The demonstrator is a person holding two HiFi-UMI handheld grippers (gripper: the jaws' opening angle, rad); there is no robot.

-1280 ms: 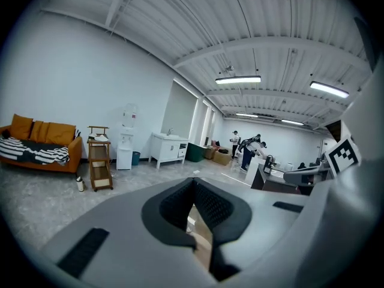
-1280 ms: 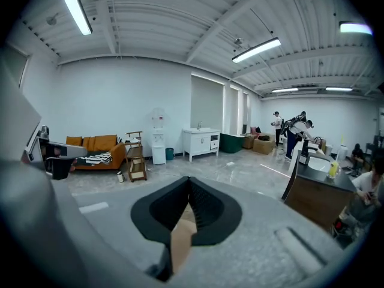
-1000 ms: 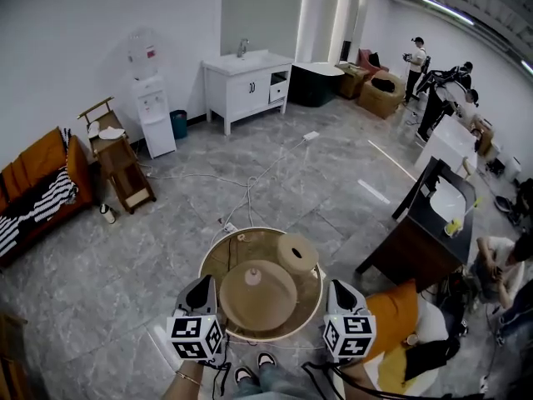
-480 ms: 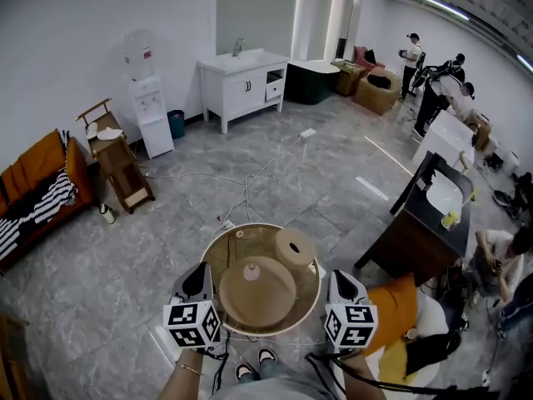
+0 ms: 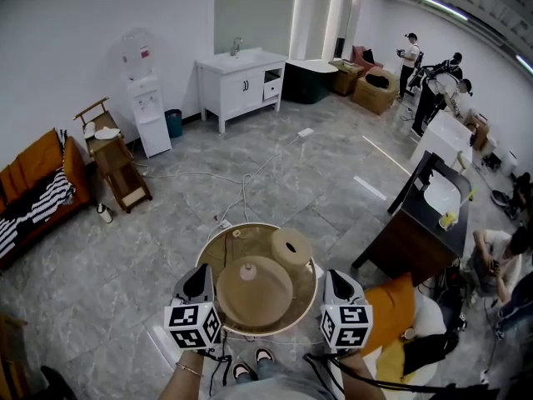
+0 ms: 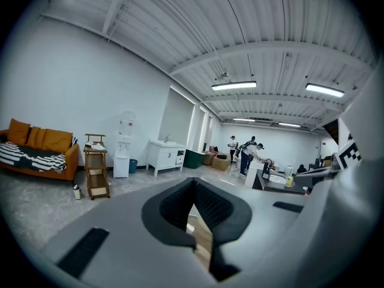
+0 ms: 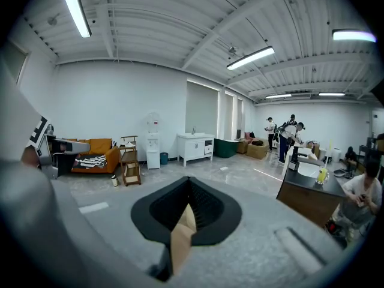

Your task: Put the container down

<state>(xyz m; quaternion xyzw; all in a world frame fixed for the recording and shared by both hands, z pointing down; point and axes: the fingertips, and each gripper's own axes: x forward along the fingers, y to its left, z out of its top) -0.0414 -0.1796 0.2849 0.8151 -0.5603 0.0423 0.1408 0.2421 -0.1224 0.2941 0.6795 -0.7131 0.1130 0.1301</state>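
Observation:
A round tan container (image 5: 215,248) hangs above the grey floor, low in the middle of the head view. Inside it lie a domed lid with a knob (image 5: 254,292) and a small round box (image 5: 291,247). My left gripper (image 5: 202,284) is shut on the container's left rim, and my right gripper (image 5: 332,284) is shut on its right rim. In the left gripper view the black pads of the left gripper (image 6: 193,212) pinch a strip of tan rim (image 6: 203,246). The right gripper (image 7: 187,212) pinches the rim's edge (image 7: 180,245) the same way in the right gripper view.
White cables (image 5: 246,192) trail over the floor ahead. A dark desk (image 5: 416,232) and an orange cushion (image 5: 391,315) stand at the right. A wooden trolley (image 5: 117,161), a water dispenser (image 5: 150,111) and an orange sofa (image 5: 37,186) are at the left. People (image 5: 433,86) stand far back.
Both grippers and the container keep their places. Only the head view has shifted slightly.

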